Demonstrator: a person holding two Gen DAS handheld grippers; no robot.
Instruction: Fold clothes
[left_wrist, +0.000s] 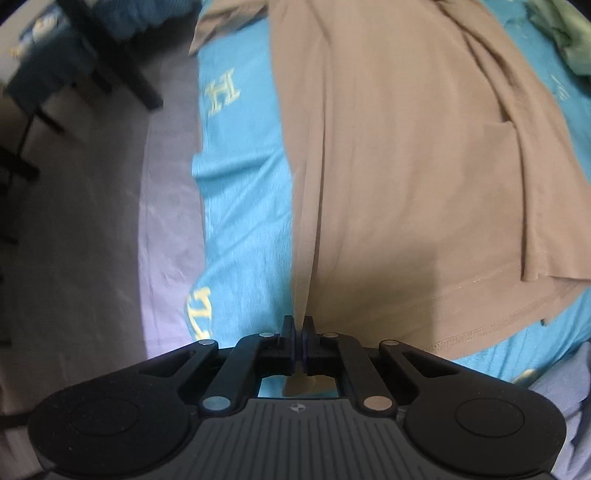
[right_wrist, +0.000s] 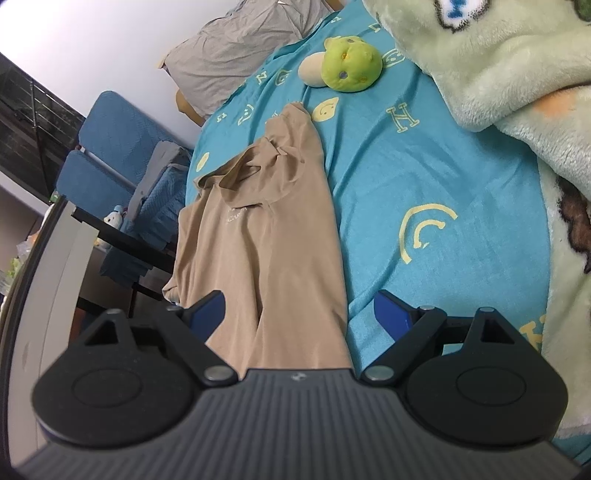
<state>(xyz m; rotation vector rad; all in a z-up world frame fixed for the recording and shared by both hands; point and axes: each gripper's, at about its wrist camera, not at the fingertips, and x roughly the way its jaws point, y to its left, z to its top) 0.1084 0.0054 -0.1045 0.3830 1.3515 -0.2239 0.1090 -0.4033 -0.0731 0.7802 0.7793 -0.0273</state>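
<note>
Evidently mid-fold — the left claw (left_wrist: 299, 332) pinches the tan T-shirt (left_wrist: 399, 177) edge to lift it over; the right claw (right_wrist: 299, 314) hangs released above the bed (right_wrist: 424, 177).

tan shirt (right_wrist: 280, 236) on turquoise bedspread (right_wrist: 424, 177)

Green plush (right_wrist: 351, 68), pillow (right_wrist: 236, 51), blue chair (right_wrist: 110, 140).

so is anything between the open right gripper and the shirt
Nothing visible. The right gripper is open with the tan shirt lying directly between its fingers on the blue blanket. The green plush sits well beyond the collar. The left gripper is shut on the shirt's edge.
</note>
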